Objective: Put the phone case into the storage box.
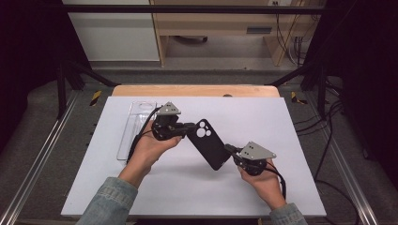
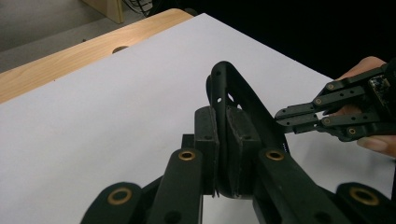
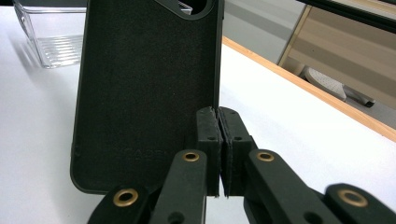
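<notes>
Faint embossed lettering near the black phone case's (image 3: 144, 93) bottom edge is too dim to read. Your left gripper (image 1: 187, 127) clamps its camera-cutout end, your right gripper (image 1: 230, 150) its lower edge, holding it above the white counter (image 1: 291, 187). The right gripper view shows its matte lining and a clear plastic tray (image 3: 51, 42).

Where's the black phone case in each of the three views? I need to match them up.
High view: the black phone case sits mid-table, slanted between the left gripper and the right gripper.
Left gripper view: seen edge-on at centre, clamped in the near jaws.
Right gripper view: its felt-lined inside fills the upper left, its side wall pinched by the jaws.
Shared landmark: the white table sheet.
</notes>
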Tool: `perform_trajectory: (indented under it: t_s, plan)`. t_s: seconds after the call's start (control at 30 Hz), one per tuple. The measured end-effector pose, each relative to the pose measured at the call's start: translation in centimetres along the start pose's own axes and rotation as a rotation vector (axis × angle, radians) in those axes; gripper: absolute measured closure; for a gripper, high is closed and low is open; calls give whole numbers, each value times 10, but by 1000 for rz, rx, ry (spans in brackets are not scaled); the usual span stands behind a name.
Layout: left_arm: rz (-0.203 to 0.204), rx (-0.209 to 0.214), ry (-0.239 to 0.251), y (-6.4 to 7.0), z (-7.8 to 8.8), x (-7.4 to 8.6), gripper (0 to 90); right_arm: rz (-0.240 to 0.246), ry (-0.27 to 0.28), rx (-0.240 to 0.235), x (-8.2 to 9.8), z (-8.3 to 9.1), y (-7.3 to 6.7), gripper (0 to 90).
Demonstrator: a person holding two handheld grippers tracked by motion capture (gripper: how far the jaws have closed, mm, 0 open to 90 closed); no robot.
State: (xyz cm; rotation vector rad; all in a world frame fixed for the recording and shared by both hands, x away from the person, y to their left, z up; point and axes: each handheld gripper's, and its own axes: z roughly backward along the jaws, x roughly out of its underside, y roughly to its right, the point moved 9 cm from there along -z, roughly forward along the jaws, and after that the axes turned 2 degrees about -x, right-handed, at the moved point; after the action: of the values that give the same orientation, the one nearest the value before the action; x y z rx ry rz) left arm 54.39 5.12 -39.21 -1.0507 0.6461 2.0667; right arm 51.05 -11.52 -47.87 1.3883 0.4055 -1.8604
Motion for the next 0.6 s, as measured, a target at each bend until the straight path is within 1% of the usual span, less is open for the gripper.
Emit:
perform_trajectory:
  t_s: [0.1,0.23,0.3,0.37,0.43,0.6]
  plan:
    - [-9,6,4,1,0,0,834,-7,0,-3,1,0,0,877]
    - [-15,-9,9,-2,1,-1,835,-10,2,-14,1,-1,-2,841]
    - [-25,-20,6,-4,2,0,835,-18,12,-25,0,0,-3,797]
    - [-57,-42,-18,-6,3,2,835,-29,12,-31,0,0,-4,742]
    - [-71,-57,-22,-9,4,3,835,-35,13,-29,0,1,-4,683]
    - [-76,-83,-9,-16,9,2,835,-83,18,-21,-1,5,-1,523]
